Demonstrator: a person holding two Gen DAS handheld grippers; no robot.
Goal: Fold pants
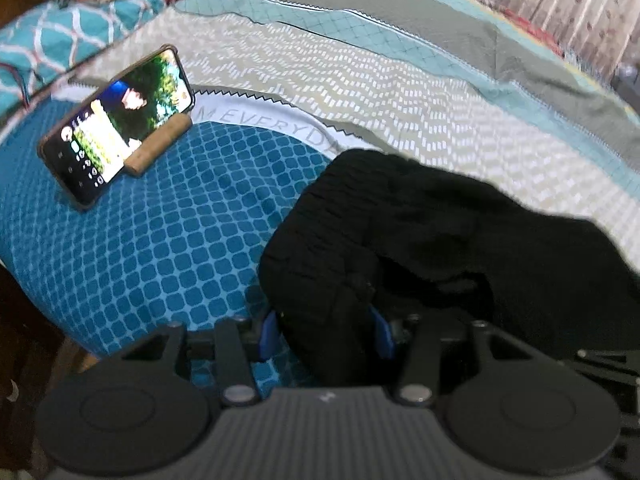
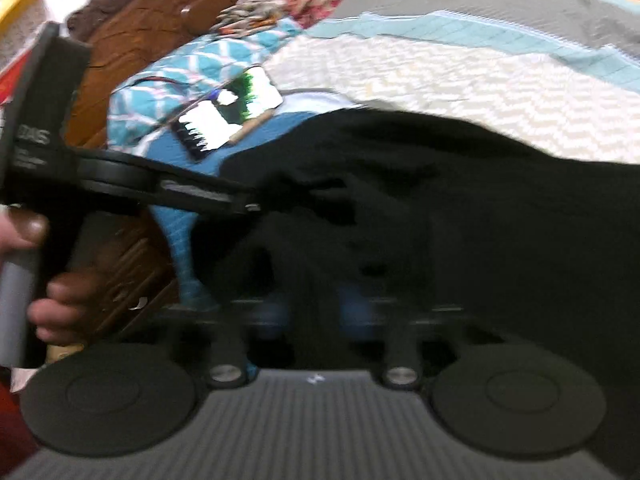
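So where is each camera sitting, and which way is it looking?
Left wrist: on the left tool, looking down along its blue fingers at the black pants bunched between them on the bed cover; a phone lies further off.
Right wrist: on the right tool, blurry, looking across the pants; the other tool and the hand holding it show.
Both see the pants, phone and bed cover.
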